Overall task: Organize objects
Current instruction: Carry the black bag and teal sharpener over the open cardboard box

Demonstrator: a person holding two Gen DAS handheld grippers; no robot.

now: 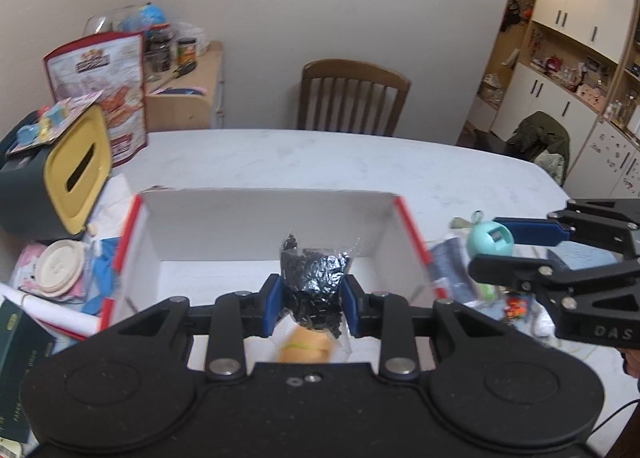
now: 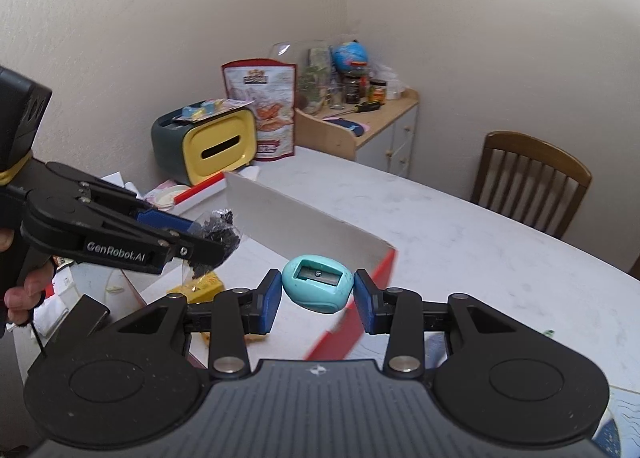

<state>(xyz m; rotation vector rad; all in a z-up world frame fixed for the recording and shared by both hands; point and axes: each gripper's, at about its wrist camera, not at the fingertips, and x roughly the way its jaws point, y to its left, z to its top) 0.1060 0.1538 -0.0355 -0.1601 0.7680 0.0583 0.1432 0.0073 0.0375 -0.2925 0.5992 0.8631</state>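
My left gripper (image 1: 312, 298) is shut on a clear bag of small black pieces (image 1: 312, 278) and holds it above the open white box with red edges (image 1: 260, 218). A yellow object (image 1: 306, 350) lies in the box under the bag. My right gripper (image 2: 318, 294) is shut on a teal egg-shaped pencil sharpener (image 2: 318, 286), held over the box's right red edge (image 2: 344, 326). In the left wrist view the right gripper (image 1: 496, 246) and sharpener (image 1: 490, 238) sit just right of the box. In the right wrist view the left gripper (image 2: 208, 242) holds the bag (image 2: 218, 236) over the box.
Left of the box are a yellow-faced tissue box (image 1: 76, 178), a round cream lid (image 1: 60, 266), a snack bag (image 1: 104, 86) and papers. More packets (image 1: 456, 270) lie right of the box. A wooden chair (image 1: 352, 98) stands behind the white table (image 1: 320, 158).
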